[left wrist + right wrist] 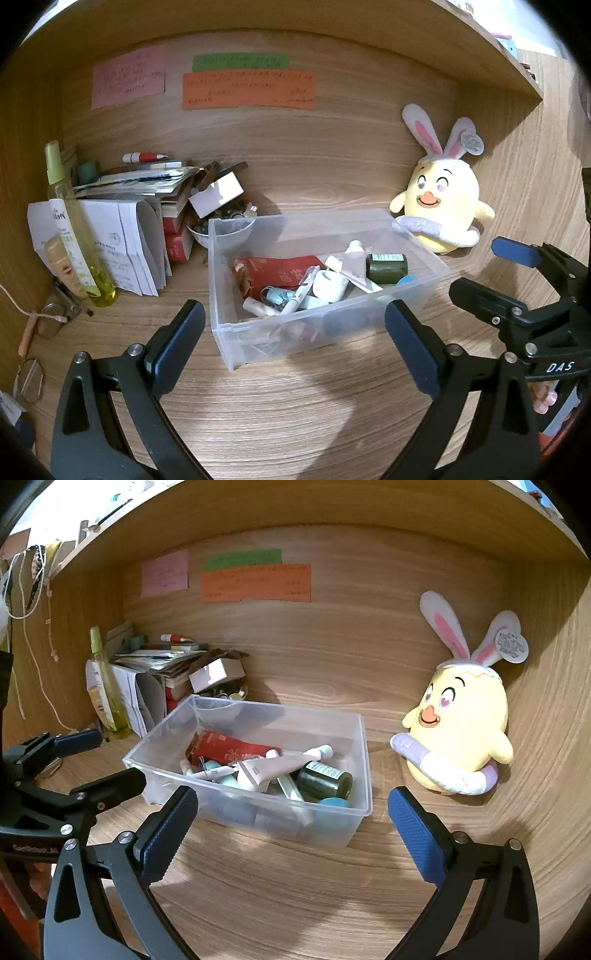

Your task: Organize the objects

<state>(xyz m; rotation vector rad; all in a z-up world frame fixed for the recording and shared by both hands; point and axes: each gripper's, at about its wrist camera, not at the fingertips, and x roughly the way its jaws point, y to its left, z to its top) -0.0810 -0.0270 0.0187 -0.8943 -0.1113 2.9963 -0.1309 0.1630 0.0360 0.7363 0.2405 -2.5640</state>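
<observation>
A clear plastic bin [417, 295] [354, 738] stands on the wooden desk, holding a red packet [280, 271] [225, 749], a dark green bottle [388, 266] [325, 779], tubes and other small items. My left gripper [295, 332] is open just short of the bin's near wall, nothing between its fingers. My right gripper [291, 819] is open too, in front of the bin's near right corner, empty. Each gripper shows in the other's view: the right one [487, 273] beside the bin's right end, the left one [107, 757] at its left.
A yellow plush chick with rabbit ears [443, 206] [461, 738] leans in the right back corner. At the left stand a yellow spray bottle [74, 229] [107, 686], stacked papers and books [140, 184], a small white box [216, 194] over a bowl. Glasses [29, 380] lie at far left.
</observation>
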